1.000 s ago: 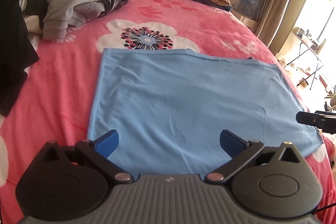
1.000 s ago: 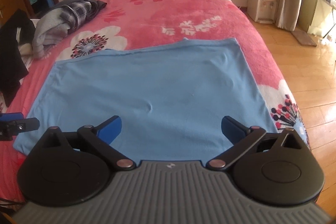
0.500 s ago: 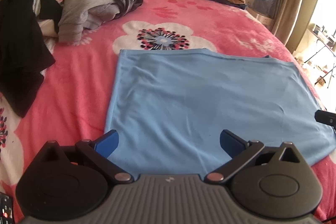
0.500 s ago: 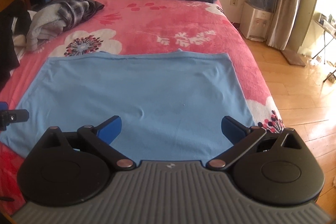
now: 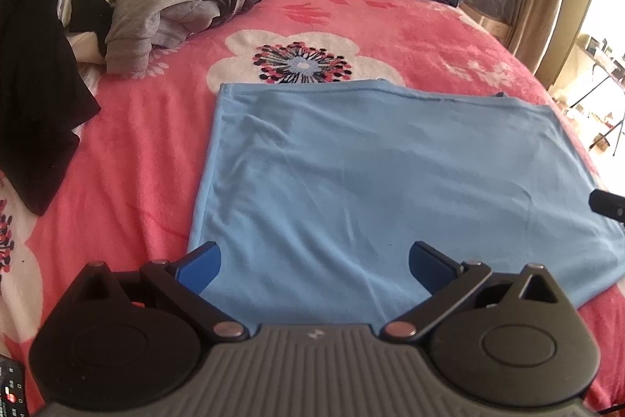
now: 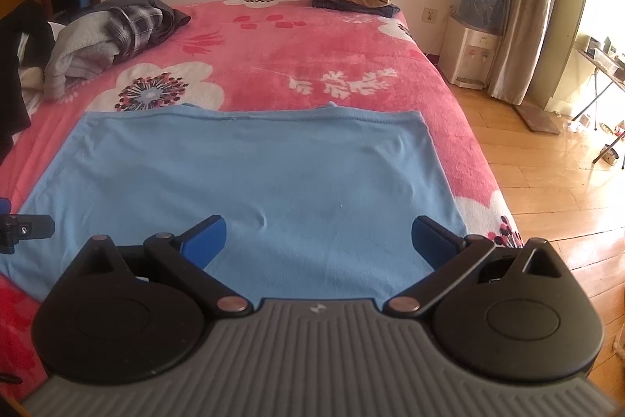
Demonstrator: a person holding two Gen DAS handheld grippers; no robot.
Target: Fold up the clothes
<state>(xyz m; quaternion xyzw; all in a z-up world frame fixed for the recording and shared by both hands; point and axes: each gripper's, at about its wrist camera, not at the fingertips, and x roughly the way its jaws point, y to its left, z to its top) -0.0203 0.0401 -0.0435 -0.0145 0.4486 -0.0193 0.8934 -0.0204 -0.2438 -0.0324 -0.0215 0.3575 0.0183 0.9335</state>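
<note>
A: The bed [image 6: 351, 38] is plush, and the blue garment [image 6: 250, 182] lies flat across its near half. What might spoil the fold?

B: I'd judge the fleece drags the cloth, so wrinkles bunch up. Also the left tongs [image 5: 314, 258] and right tongs [image 6: 318, 235] both gape wide and hold nothing; uneven pinches at the near edge would skew it.

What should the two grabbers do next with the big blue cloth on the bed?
Probably lower both onto its near edge and pinch. The flat light-blue cloth lies spread on the pink flowered blanket, and the left gripper and right gripper hover open above it, holding nothing.
</note>
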